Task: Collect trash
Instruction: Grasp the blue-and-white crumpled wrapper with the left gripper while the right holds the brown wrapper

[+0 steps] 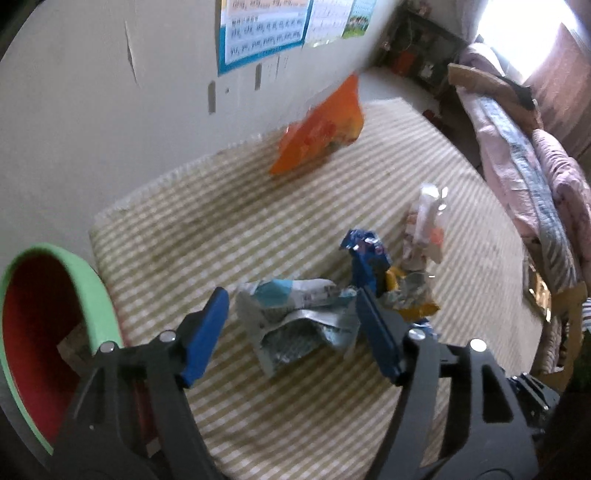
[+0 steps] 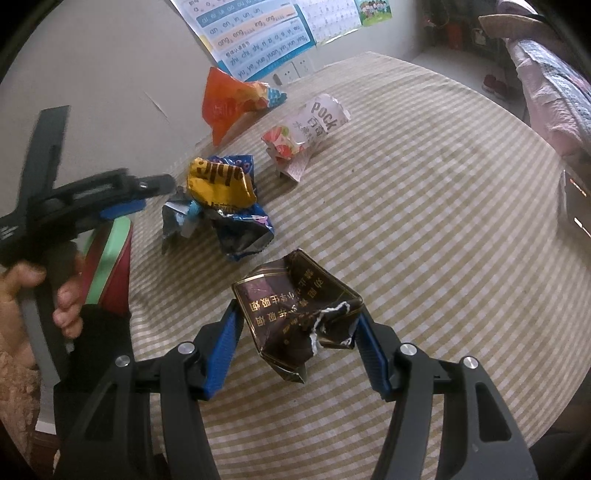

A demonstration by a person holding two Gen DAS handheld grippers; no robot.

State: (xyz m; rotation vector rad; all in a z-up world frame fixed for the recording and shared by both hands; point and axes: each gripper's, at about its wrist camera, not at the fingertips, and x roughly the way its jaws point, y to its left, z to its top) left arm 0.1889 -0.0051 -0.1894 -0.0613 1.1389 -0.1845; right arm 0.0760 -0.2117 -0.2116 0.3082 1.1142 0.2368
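My left gripper (image 1: 291, 302) is open, its blue fingers either side of a crumpled pale blue and silver wrapper (image 1: 295, 321) on the striped tablecloth (image 1: 221, 229). Beyond it lie a blue and yellow wrapper (image 1: 373, 266), a white Pocky pack (image 1: 424, 225) and an orange bag (image 1: 317, 129). My right gripper (image 2: 297, 310) is open around a crushed dark brown cigarette pack (image 2: 295, 314), pads close to its sides. In the right wrist view the left gripper (image 2: 122, 199) hovers by the blue-yellow wrapper (image 2: 225, 199), with the Pocky pack (image 2: 306, 133) and orange bag (image 2: 229, 103) behind.
A red bin with a green rim (image 1: 44, 332) stands at the table's left edge, also in the right wrist view (image 2: 110, 258). A wall with posters (image 2: 258, 33) backs the table. A bed with pink bedding (image 1: 524, 155) lies to the right.
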